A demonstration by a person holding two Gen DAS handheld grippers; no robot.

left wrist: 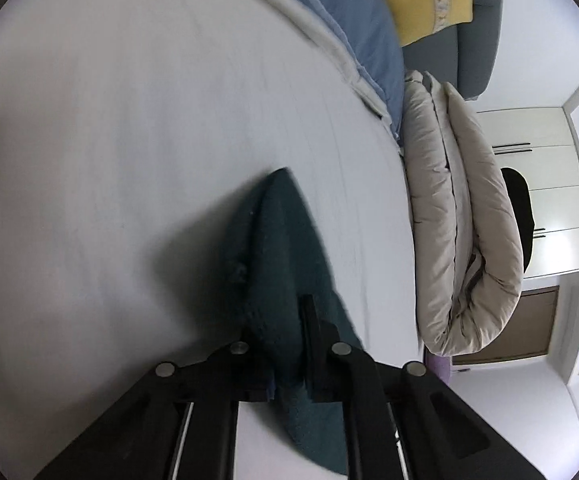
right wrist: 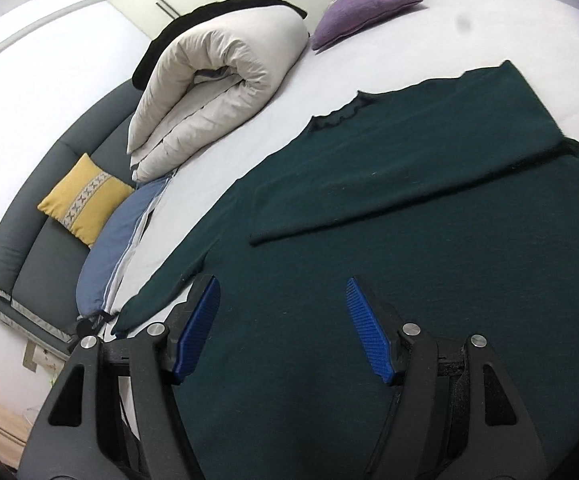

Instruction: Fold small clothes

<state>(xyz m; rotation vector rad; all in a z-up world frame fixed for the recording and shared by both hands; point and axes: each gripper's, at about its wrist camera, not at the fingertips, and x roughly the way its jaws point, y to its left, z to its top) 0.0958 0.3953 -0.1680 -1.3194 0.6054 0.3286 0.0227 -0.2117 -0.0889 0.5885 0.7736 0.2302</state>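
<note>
The bed (right wrist: 469,32) fills most of both views, its white sheet carrying a dark green sweater (right wrist: 409,220) that spreads across the centre and right of the right wrist view, one sleeve already laid over the body toward the lower left and the other trailing to the bed's edge at lower left. By my reading the fold is midway: sleeves coming in, body not yet doubled. The left hand-held gripper (left wrist: 285,344), bottom centre of its view, is pinched narrow on a lifted piece of sweater (left wrist: 277,240); which part it holds is blurred and cannot be told. The right hand-held gripper (right wrist: 283,320) hangs wide over the cloth, gripping nothing. Next it likely needs a matching edge to pinch. The sweater's hem is cut off at lower right.
</note>
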